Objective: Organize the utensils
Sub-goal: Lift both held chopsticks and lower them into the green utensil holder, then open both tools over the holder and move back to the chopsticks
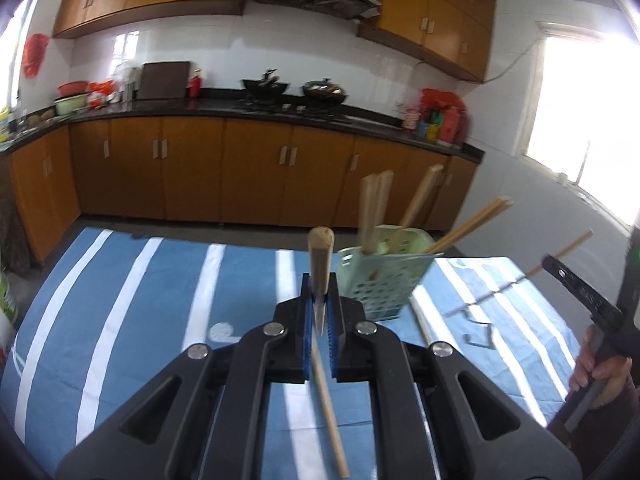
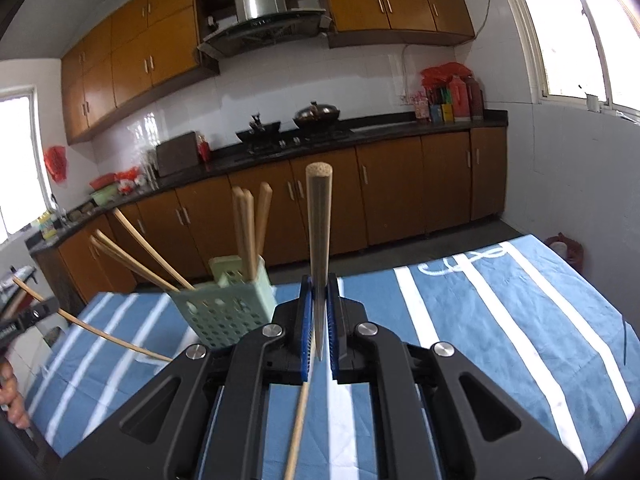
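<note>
In the left wrist view my left gripper [image 1: 320, 300] is shut on a wooden chopstick [image 1: 320, 256] that sticks up past the blue pads and trails back beneath the jaws. A pale green perforated holder [image 1: 384, 284] with several chopsticks stands just ahead to the right. My right gripper [image 1: 550, 264] shows at the right edge, gripping a thin chopstick [image 1: 568, 246]. In the right wrist view my right gripper [image 2: 320, 304] is shut on its chopstick [image 2: 318, 232]. The holder [image 2: 224, 312] is ahead left, and my left gripper [image 2: 36, 314] carries its chopstick [image 2: 100, 334].
The table wears a blue cloth with white stripes [image 1: 120, 320]. A pale stick [image 1: 422, 324] lies on it right of the holder. A person's hand [image 1: 600, 372] holds the right gripper's handle. Kitchen cabinets and a dark counter [image 1: 240, 108] run behind the table.
</note>
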Demonstrator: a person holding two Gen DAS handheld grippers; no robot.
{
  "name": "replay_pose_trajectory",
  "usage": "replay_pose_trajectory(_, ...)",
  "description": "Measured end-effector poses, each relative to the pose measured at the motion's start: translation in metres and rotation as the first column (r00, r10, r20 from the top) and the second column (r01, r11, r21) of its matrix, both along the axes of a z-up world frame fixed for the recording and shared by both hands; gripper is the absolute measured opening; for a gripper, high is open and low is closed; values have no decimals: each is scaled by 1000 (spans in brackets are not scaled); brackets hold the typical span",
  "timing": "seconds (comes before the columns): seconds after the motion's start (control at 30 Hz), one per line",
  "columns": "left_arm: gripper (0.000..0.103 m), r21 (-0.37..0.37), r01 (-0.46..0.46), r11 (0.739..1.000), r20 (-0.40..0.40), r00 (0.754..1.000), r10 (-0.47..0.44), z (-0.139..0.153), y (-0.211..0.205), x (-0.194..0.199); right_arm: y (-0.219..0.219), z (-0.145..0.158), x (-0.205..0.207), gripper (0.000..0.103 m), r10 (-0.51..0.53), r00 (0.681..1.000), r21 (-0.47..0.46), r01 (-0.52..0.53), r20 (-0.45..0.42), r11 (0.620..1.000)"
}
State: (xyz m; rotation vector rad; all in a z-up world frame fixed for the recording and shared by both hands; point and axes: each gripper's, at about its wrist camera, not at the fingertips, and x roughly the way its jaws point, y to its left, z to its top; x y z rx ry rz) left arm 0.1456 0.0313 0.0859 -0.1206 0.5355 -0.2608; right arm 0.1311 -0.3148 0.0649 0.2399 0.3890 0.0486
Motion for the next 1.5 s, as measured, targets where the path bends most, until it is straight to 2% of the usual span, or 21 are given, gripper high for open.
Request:
replay_pose_trajectory(0.17,8,-17,96,995,46,994,-96,35,-22,-11,2,41,-8,7,74,995,52,-78,73,996)
replay_pose_trajectory(0.3,8,-20,114,993,104,988,-112,56,-40,-13,8,62,-13,7,107,986,42,-113,125,993)
replay_pose_trajectory(0.53,8,-106,82,991,215,975,-58,91,-61,-3,20,72,-5,7,116,979,34,-124,168,992)
replay_pose_trajectory(0.63,8,-94,41,995,277,961,-14,103,-74,2,28,74,3,7,116,977,22,-122,180,992)
replay_pose_trajectory(0.77,8,-27,-29,999,342,939,36,108,-94,10,39,75,11,8,121,976,-17,-120,180,993)
replay_pose_trajectory(1.17,8,48,-80,996,284,957,63,70,-110,63,59,51,58,8,132,990,-47,-129,55,991)
replay_pose_trajectory(1.33,8,35,-81,996,239,968,71,58,-104,75,61,44,67,8,127,992,-44,-126,19,991)
replay_pose_trajectory(1.5,10,0,-81,997,234,969,79,62,-92,76,59,46,64,9,120,993,-18,-120,18,993)
